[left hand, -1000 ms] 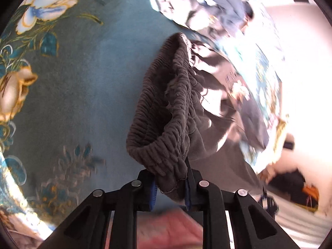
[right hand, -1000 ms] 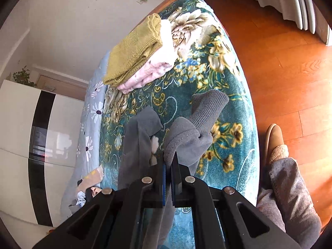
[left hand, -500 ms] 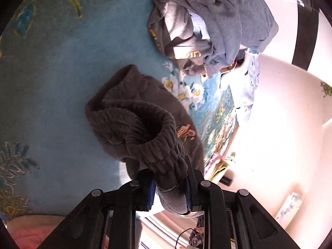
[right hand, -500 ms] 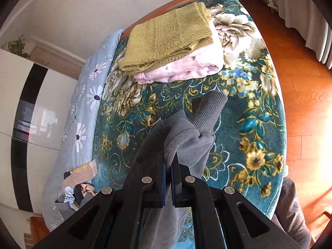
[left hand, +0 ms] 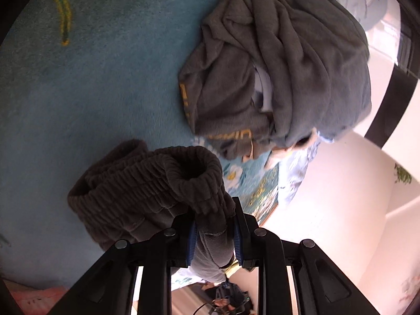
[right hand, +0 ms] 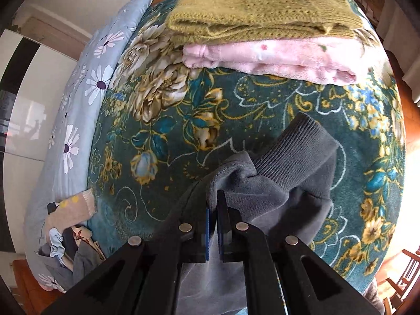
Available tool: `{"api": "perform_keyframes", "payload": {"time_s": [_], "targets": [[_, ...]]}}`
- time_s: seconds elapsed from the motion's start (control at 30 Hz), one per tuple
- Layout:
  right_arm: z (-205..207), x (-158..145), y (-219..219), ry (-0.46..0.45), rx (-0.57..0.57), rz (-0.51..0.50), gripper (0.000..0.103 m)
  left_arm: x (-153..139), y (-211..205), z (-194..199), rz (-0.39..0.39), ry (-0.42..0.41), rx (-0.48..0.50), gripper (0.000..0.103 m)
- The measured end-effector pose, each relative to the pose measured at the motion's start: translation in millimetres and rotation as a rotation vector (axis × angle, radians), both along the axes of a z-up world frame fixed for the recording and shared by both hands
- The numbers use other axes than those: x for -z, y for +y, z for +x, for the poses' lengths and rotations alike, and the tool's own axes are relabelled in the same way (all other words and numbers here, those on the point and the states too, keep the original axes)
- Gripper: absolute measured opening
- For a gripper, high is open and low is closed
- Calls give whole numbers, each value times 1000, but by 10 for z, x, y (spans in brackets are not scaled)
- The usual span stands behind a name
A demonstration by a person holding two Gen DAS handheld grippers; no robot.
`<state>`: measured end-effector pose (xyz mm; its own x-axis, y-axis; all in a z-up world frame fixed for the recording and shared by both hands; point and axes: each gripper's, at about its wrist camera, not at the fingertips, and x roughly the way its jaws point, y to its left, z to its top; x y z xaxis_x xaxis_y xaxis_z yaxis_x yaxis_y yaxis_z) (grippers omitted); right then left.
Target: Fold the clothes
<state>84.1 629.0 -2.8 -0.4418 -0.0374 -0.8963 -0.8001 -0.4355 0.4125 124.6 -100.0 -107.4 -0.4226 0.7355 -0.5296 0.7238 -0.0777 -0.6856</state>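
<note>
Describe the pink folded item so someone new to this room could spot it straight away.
Look at the teal floral blanket covering the bed. At its far end sits a two-item folded stack; the pink fleece is the bottom layer, soft and speckled, directly beneath the olive knit sweater.

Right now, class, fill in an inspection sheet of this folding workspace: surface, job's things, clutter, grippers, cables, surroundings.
Surface: teal floral blanket on a bed.
Job's things: dark grey trousers, waistband and ribbed cuff lifted; olive knit folded on pink fleece.
Clutter: unfolded grey pile.
Grippers: left gripper shut on waistband; right gripper shut on trousers near the cuff.
Cables: nothing seen.
Surroundings: daisy-print sheet, white wall.
</note>
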Motion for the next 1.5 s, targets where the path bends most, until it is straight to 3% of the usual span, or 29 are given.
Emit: {"api": "perform_keyframes", "payload": {"time_s": [0.13, 0.23, 0.33, 0.43, 0.5, 0.57, 0.63, 0.67, 0.77, 0.87, 0.97, 1.07, 1.23, 1.3, 1.37, 1.43, 1.5], "targets": [[-116, 113, -17, 44, -36, -43, 17, 187, 3, -81, 2, -27, -46, 28], [-113, 146, 8, 111, -53, -80, 43, 256, 44, -135, 6, -12, -48, 37], [-27, 92, 68, 180, -47, -96, 43, 210, 70, -177, 8, 17, -39, 47], [213, -27, 167, 274, -11, -93, 43, -77, 83, -180, -19, 115, 45, 55], [459, -75, 242, 315, 17, -60, 45, -309, 56, -118, -103, 180, 131, 64], [758, -18, 263, 326, 64, -29, 70, -421, 40, 29, -215, 187, 220, 74], [1019, 168, 280, 323, 122, -49, 73, -387, 65, 187, -292, 165, 309, 76], [1099, 302, 289, 308, 138, -83, 73, -329, 86, 266, -304, 152, 325, 77], [1222, 640, 285, 287, 167, -166, 73, -81, 211, 365, -246, 121, 323, 80], [1170, 851, 253, 302, 171, -217, 73, 39, 313, 332, -263, 127, 294, 87], [1036, 937, 261, 295, 169, -221, 73, 98, 365, 287, -253, 146, 277, 98], [930, 977, 290, 307, 174, -221, 73, 128, 375, 278, -237, 154, 284, 98], [765, 974, 316, 329, 169, -243, 72, 175, 390, 405, -256, 29, 298, 98], [689, 977, 304, 311, 161, -249, 65, 213, 403, 394, -239, 42, 259, 98], [627, 1001, 289, 291, 165, -270, 45, 254, 435, 331, -249, 42, 239, 98], [582, 982, 271, 269, 166, -269, 32, 278, 473, 300, -266, 39, 221, 99], [550, 915, 253, 250, 155, -249, 27, 278, 519, 309, -293, 32, 206, 99]]}}
